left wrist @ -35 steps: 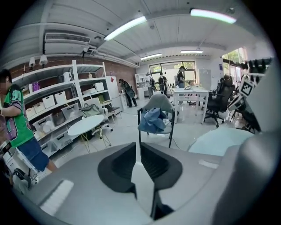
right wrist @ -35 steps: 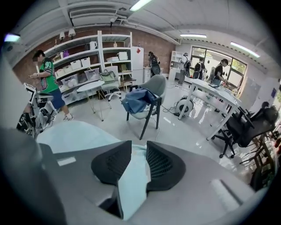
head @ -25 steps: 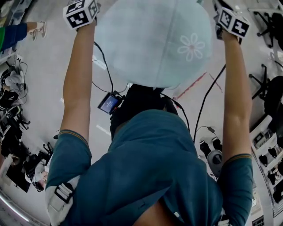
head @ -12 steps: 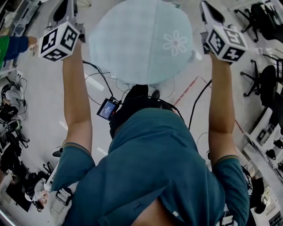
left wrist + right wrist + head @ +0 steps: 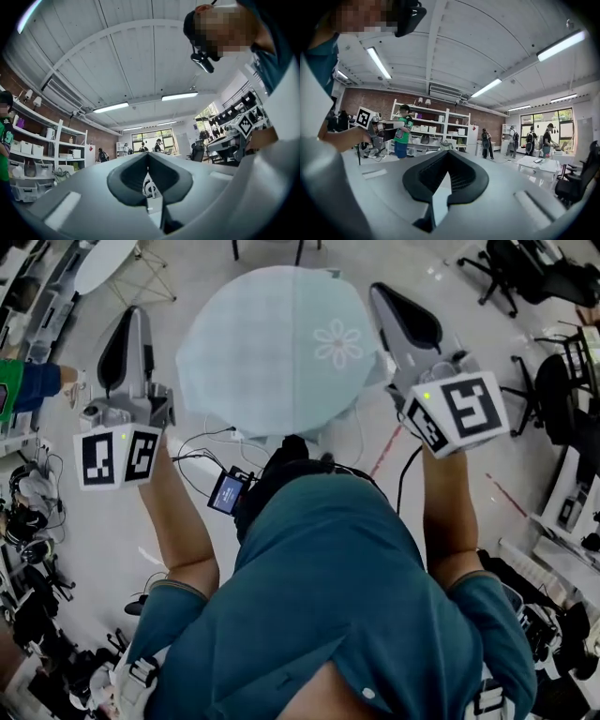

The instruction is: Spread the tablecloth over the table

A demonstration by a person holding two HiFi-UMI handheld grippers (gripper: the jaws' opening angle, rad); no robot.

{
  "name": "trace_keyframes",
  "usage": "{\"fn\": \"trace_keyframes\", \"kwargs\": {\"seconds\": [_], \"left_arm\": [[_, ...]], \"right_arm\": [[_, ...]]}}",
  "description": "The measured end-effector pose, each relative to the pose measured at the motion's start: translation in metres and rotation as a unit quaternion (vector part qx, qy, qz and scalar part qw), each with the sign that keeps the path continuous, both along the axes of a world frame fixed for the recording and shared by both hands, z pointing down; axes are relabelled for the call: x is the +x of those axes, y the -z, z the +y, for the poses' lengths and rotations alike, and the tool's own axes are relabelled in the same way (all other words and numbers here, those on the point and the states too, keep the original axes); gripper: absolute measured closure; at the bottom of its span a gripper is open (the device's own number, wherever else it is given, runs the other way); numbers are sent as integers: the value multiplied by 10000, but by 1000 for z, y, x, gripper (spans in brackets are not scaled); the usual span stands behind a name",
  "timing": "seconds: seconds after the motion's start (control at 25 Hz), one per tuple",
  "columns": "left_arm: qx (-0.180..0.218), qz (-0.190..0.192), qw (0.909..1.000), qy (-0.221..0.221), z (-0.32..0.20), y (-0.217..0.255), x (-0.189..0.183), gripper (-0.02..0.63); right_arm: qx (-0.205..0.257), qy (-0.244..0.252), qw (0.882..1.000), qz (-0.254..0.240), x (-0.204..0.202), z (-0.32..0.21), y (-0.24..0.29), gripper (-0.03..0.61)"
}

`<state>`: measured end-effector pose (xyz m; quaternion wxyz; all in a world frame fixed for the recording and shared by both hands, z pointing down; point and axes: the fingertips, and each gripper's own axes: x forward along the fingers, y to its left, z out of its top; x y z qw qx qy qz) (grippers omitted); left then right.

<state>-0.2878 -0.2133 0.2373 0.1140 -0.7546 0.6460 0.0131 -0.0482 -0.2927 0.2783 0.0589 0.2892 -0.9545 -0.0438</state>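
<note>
Pale blue flower-print tablecloth (image 5: 281, 348) spread over round desk. Left hand-held gripper (image 5: 134, 313) closed, empty; right hand-held gripper (image 5: 382, 292) just snapped closed, nothing between jaws. Both lifted clear of cloth since before: spreading likely finished.

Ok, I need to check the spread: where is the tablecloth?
Head view, top centre: the tablecloth lies spread flat, flower up, between the left gripper and the right gripper, held by neither.

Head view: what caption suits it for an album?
Person holds left claw and right claw, both shut and empty, above the round flowered tablecloth spread below.
</note>
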Motion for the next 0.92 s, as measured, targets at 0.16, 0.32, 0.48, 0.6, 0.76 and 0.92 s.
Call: {"fn": "trace_keyframes", "kwargs": {"seconds": [0.16, 0.32, 0.48, 0.6, 0.76, 0.92], "left_arm": [[-34, -129, 9997, -222, 29, -5, 32, 614], [-144, -22, 9995, -263, 44, -11, 38, 614], [-101, 47, 9998, -180, 57, -9, 36, 614], [-47, 26, 9999, -150, 62, -6, 37, 614], [-75, 25, 9999, -114, 72, -7, 40, 614], [-117, 30, 9999, -47, 83, -9, 41, 614]], "right_arm": [[71, 186, 9998, -67, 12, 44, 10, 571], [149, 127, 9997, -176, 28, 63, 23, 571], [239, 9, 9993, -278, 45, 73, 32, 571], [240, -123, 9990, -349, 58, 69, 35, 571], [224, -285, 9986, -387, 74, 65, 37, 571], [223, -354, 9984, -389, 83, 67, 37, 571]]}}
